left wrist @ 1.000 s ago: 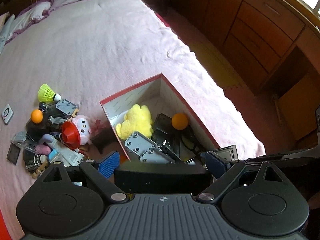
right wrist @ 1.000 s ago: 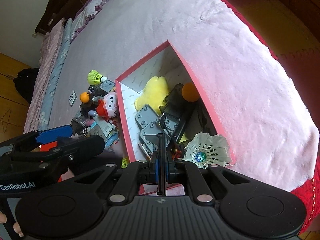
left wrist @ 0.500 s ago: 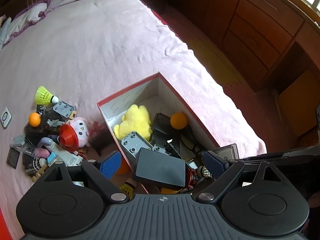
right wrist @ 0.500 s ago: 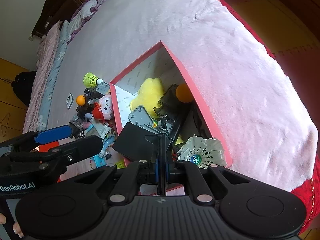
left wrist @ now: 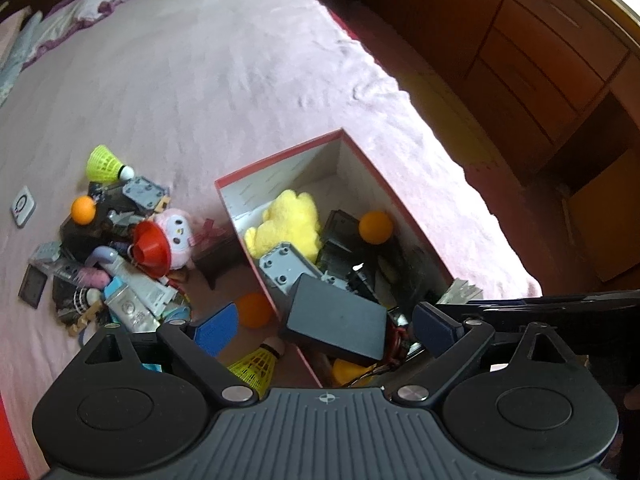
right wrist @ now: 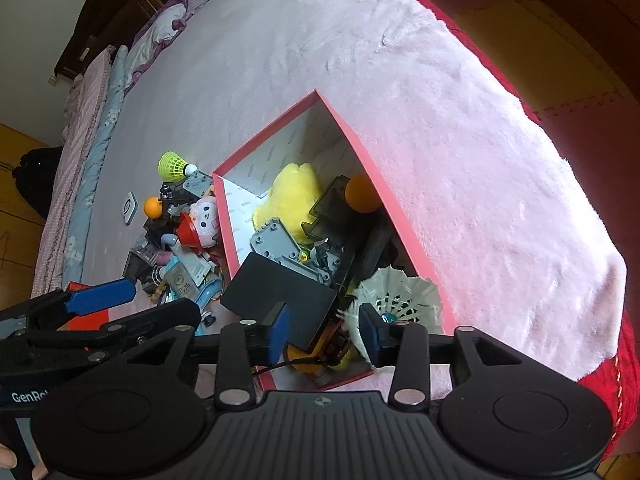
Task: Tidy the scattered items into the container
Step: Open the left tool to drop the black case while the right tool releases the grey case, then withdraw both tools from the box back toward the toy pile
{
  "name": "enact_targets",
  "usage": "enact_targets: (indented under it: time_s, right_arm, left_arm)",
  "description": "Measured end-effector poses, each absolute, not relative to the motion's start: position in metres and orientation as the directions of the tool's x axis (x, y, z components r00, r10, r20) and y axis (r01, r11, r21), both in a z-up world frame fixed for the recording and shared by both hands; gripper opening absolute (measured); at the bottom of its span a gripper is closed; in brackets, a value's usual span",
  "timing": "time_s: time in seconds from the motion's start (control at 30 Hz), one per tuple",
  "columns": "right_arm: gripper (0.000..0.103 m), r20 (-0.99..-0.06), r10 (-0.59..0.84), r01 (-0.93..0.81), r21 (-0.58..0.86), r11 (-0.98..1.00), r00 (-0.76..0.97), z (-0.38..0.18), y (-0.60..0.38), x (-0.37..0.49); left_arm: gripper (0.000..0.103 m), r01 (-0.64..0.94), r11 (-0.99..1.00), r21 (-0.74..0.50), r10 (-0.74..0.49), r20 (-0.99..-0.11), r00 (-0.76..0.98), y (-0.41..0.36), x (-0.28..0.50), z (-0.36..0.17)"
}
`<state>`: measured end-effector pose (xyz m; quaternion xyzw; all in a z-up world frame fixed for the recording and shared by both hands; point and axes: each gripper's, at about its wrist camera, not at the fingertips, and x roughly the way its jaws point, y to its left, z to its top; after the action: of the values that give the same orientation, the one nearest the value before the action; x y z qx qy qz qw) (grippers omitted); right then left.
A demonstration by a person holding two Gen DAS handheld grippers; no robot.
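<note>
A flat, matte black box (left wrist: 338, 322) lies tilted on the heap inside the red-rimmed container (left wrist: 280, 156) on the pink bedspread (left wrist: 200, 80), at its near end. Left gripper (left wrist: 326, 326) hangs wide apart and empty; right gripper (right wrist: 326, 334) partly spread, gripping nothing

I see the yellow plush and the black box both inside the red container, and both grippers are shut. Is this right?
Not quite: both grippers are open. The right wrist view shows the right gripper with its fingers apart, and the left gripper is spread too. The yellow plush and black box are indeed in the red container.
</note>
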<state>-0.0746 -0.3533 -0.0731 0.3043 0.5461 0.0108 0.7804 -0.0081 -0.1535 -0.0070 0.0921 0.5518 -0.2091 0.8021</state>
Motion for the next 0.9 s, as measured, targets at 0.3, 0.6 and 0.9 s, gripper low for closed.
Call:
enact_targets:
  time_s: [0.3, 0.6, 0.9]
  right_arm:
    - [0.047, -0.855, 0.331, 0.255, 0.451, 0.855, 0.4, -0.062, -0.334, -0.072]
    - [0.049, -0.873, 0.338, 0.133, 0.405, 0.905, 0.353, -0.045, -0.268, -0.058]
    - [0.054, -0.894, 0.321, 0.082, 0.362, 0.928, 0.311, -0.043, -0.167, -0.037]
  left_arm:
    - [0.096, 0.337, 0.937, -0.096, -0.207, -0.928, 0.311, -0.11, -0.016, -0.014]
    - [0.097, 0.229, 0.972, -0.048, -0.127, -0.929, 0.348, -0.014, -0.031, -0.015]
    - [0.098, 0.097, 0.994, -0.055, -0.083, -0.948, 0.306, 0.112, -0.03, -0.044]
